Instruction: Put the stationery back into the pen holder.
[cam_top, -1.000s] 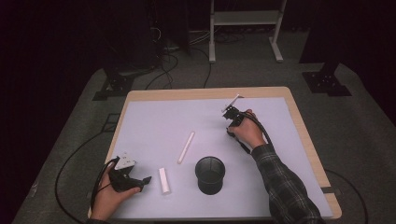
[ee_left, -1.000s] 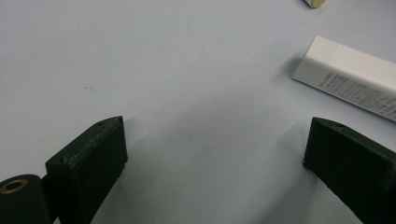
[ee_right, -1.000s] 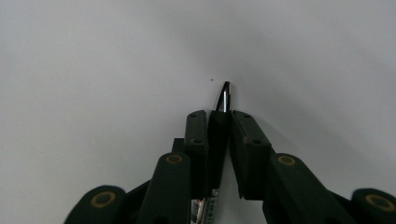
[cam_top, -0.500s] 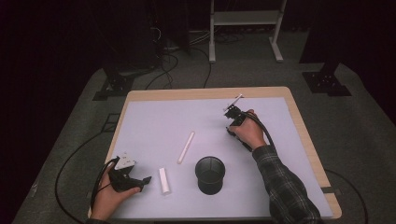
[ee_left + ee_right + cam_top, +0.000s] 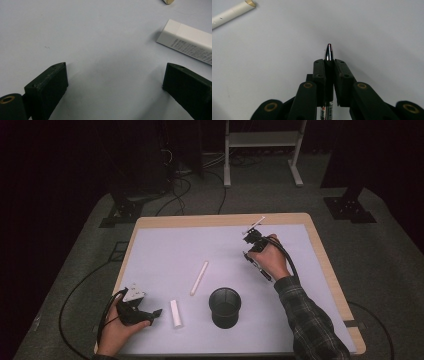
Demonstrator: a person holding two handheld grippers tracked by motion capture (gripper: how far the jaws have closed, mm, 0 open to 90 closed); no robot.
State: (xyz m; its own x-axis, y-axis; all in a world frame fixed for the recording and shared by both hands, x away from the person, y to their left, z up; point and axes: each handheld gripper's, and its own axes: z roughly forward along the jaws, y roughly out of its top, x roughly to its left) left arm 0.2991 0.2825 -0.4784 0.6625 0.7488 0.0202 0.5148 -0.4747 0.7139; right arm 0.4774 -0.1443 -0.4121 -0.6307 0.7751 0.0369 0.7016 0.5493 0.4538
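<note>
Flanking pen (image 5: 329, 53): tube (image 5: 199, 277), cup (image 5: 225, 307), eraser (image 5: 176, 313)

A black right tool (image 5: 329, 65) clasps a pen (image 5: 328, 52) with a chrome, red-tipped nose, the left tool (image 5: 142, 313) is black, the eraser (image 5: 186, 41) white with grey print, and the sleeve (image 5: 310, 320) dark plaid.

Silver-tipped pen (image 5: 329, 53) clamped between black jaws; tip protruding.

Dim surroundings, evenly lit, soft shadows
</note>
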